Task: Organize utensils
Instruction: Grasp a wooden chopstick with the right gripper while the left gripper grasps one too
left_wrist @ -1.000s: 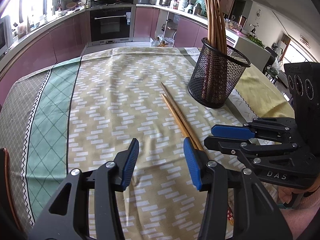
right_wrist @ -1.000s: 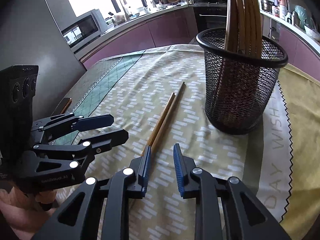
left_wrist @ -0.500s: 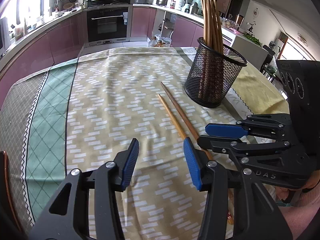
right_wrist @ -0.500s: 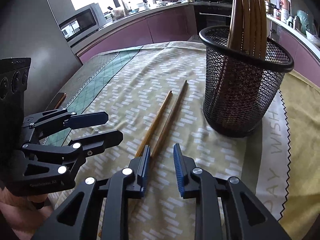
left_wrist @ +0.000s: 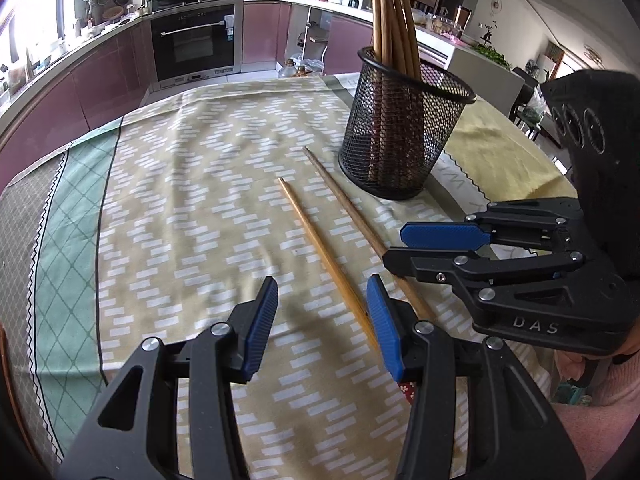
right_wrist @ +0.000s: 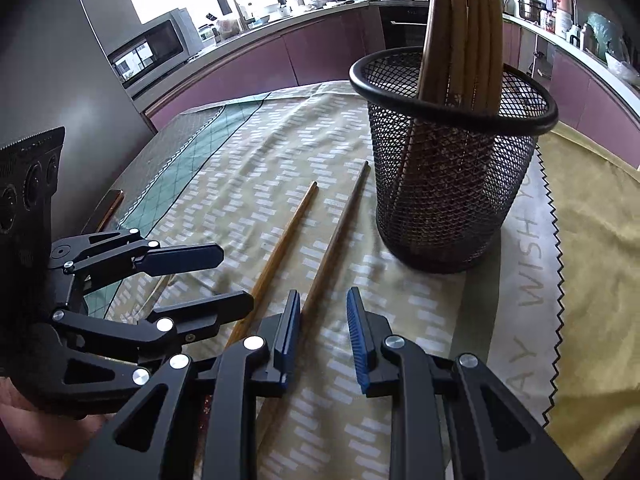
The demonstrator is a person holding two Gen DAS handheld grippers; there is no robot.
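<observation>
Tablecloth (left_wrist: 180, 208) bears two loose chopsticks (left_wrist: 320, 240), one holder (left_wrist: 404, 136).

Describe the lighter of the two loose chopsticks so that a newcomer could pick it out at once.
Find the black mesh holder full of chopsticks on the patterned tablecloth. Two loose chopsticks lie flat on the cloth beside it. The lighter chopstick is the golden one farther from the holder; the darker chopstick is browner and lies nearest the holder.
</observation>
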